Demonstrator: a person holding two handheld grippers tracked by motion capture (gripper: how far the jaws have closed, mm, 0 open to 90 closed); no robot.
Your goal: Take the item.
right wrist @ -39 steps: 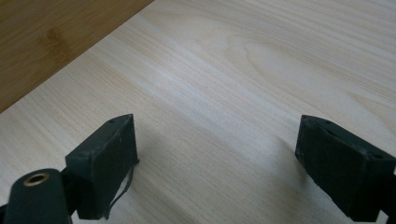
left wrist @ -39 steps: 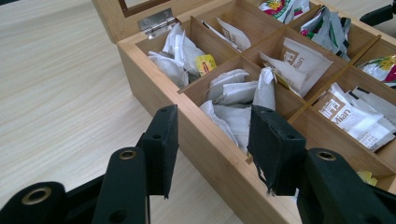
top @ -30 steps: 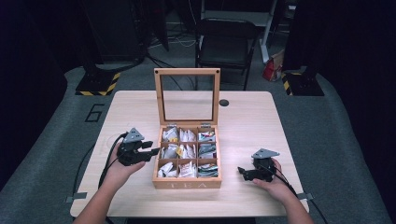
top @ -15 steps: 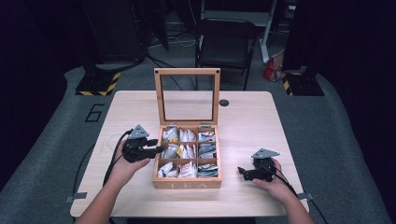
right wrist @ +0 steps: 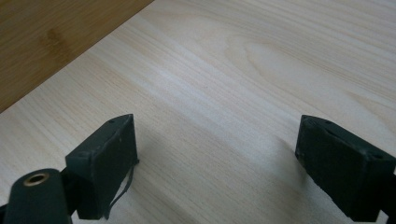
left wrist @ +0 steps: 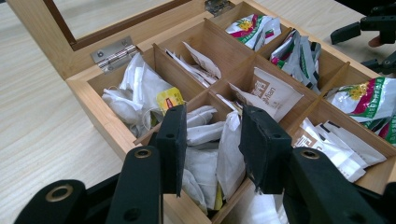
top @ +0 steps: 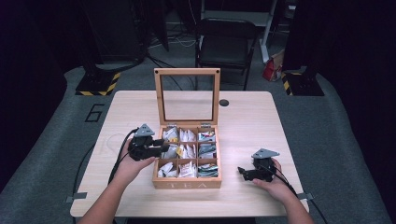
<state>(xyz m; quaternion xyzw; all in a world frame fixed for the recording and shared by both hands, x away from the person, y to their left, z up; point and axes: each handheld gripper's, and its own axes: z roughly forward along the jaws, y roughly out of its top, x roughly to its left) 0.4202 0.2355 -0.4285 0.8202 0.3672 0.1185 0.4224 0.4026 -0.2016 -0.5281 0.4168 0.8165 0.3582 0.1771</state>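
An open wooden tea box (top: 187,184) stands at the table's middle, its glass lid (top: 187,72) upright. Its compartments hold tea bags. My left gripper (top: 163,147) reaches over the box's left wall. In the left gripper view, that left gripper (left wrist: 212,140) is open a little above white tea bags (left wrist: 203,133) in the middle-left compartment, gripping nothing. A bag with a yellow tag (left wrist: 168,99) lies one compartment further back. My right gripper (top: 243,172) rests on the table right of the box. Its jaws stand wide apart, right gripper (right wrist: 215,163) over bare wood, beside the box's wall (right wrist: 46,42).
Green-and-red packets (left wrist: 369,100) fill the box's right column. A small black disc (top: 224,102) lies on the table (top: 261,121) behind the box. A black chair (top: 226,39) stands beyond the far edge. The left gripper's cable (top: 119,156) trails off the table's left front.
My left gripper has moved right, from beside the box to over its left column of compartments. The right gripper has stayed where it was.
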